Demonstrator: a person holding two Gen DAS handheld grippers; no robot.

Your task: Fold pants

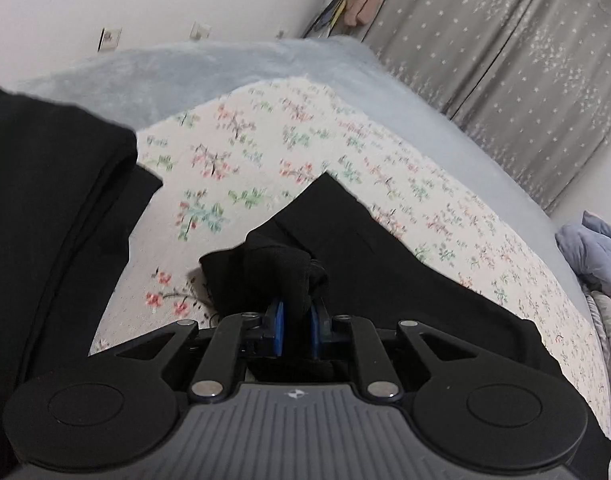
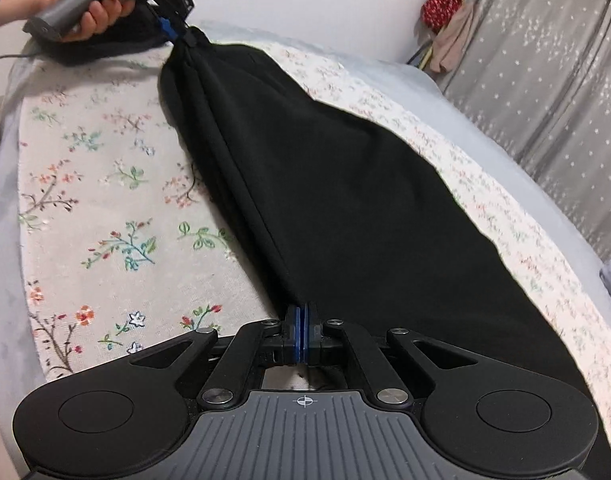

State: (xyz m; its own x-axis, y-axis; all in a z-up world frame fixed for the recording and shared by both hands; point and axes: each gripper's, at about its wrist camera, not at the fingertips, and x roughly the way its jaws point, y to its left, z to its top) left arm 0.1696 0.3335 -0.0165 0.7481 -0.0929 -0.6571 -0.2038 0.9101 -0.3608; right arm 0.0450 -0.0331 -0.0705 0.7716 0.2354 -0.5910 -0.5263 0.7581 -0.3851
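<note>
Two grippers of mine pinch opposite ends of the black pants (image 2: 345, 184), stretched lengthwise across the floral bedspread (image 2: 105, 208). My right gripper (image 2: 301, 334) is pressed shut on the near edge. My left gripper (image 2: 175, 34) clamps bunched fabric at the far end.

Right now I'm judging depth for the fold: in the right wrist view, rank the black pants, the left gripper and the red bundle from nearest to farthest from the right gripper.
1. black pants, clamped in the right gripper.
2. left gripper, upper left, pinching the far end.
3. red bundle, upper right by the wall.
</note>
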